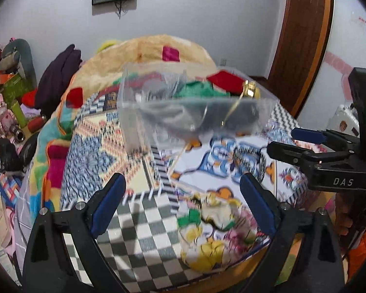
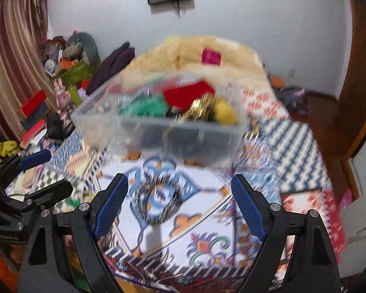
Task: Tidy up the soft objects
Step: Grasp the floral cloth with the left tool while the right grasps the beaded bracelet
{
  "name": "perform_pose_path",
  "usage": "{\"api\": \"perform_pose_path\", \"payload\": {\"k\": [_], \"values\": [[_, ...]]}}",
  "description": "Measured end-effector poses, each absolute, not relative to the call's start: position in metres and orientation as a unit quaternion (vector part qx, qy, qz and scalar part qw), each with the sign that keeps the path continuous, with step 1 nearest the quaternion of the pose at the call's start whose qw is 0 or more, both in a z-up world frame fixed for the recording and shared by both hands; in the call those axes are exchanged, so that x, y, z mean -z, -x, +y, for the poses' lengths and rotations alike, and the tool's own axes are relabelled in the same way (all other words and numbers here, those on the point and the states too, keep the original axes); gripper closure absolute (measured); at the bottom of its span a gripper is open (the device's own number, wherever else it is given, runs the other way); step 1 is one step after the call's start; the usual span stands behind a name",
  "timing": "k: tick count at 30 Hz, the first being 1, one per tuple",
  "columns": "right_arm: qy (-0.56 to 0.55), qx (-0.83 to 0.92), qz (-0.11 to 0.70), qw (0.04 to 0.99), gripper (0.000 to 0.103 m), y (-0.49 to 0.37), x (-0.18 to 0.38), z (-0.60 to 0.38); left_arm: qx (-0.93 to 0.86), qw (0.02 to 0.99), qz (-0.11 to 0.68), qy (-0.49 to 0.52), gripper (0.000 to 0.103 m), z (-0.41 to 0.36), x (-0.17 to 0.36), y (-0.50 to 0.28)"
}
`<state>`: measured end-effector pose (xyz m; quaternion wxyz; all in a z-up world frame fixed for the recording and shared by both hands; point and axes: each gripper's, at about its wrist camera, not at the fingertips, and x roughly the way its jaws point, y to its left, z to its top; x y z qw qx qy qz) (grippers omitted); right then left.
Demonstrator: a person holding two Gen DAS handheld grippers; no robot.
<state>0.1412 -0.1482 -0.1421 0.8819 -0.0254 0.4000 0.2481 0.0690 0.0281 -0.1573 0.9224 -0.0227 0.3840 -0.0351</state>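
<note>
A big clear box (image 2: 158,127) sits on the bed (image 2: 292,131), on top of the patterned cover. Soft things are already piled inside it: a green fluffy cloth (image 2: 144,107), a red cloth (image 2: 188,92), a yellow soft lump (image 2: 225,111) and something shiny and gold (image 2: 200,106) (too blurry to say what it is). The box has no lid on, so soft things can drop straight in from above. Its see-through walls also let you check what is inside.

The left claw (image 1: 181,200) has its two blue fingers wide apart with nothing between them. It points down at the cover, close to a flowery soft bundle (image 1: 212,234) that lies just in front of it, near the edge of the bed. This bundle is not in the box yet, so it looks like the next thing to put away.

The right claw (image 2: 179,205) is wide apart too, and it holds nothing. It hangs over the cover in front of the box, beside the left claw.

Both claws are probably spread wide because soft things are puffy and need lots of room to be pinched. A big tan fuzzy blanket (image 1: 158,48) is heaped behind the box, and it seems far too big to fit inside.
</note>
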Motion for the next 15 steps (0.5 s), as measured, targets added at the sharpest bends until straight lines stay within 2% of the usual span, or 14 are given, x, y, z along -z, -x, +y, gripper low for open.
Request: {"api": "perform_pose_path", "payload": {"k": [6, 7, 11, 13, 14, 15], "values": [[0.038, -0.263, 0.427, 0.864, 0.019, -0.137, 0.159, -0.131, 0.041, 0.911, 0.408, 0.033, 0.008, 0.029, 0.179, -0.067], [0.04, -0.265, 0.429, 0.863, 0.022, -0.135, 0.161, -0.131, 0.042, 0.91, 0.411, 0.036, 0.009, 0.029, 0.182, -0.067], [0.051, -0.271, 0.441, 0.854, 0.04, -0.134, 0.166, -0.125, 0.048, 0.902, 0.426, 0.047, 0.025, 0.031, 0.193, -0.068], [0.056, -0.273, 0.447, 0.85, 0.048, -0.134, 0.17, -0.122, 0.046, 0.905, 0.42, 0.042, 0.03, 0.029, 0.192, -0.067], [0.058, -0.274, 0.449, 0.849, 0.057, -0.134, 0.171, -0.122, 0.048, 0.906, 0.42, 0.04, 0.036, 0.028, 0.192, -0.066], [0.061, -0.274, 0.45, 0.848, 0.061, -0.134, 0.172, -0.12, 0.048, 0.906, 0.419, 0.037, 0.042, 0.027, 0.192, -0.066]]}}
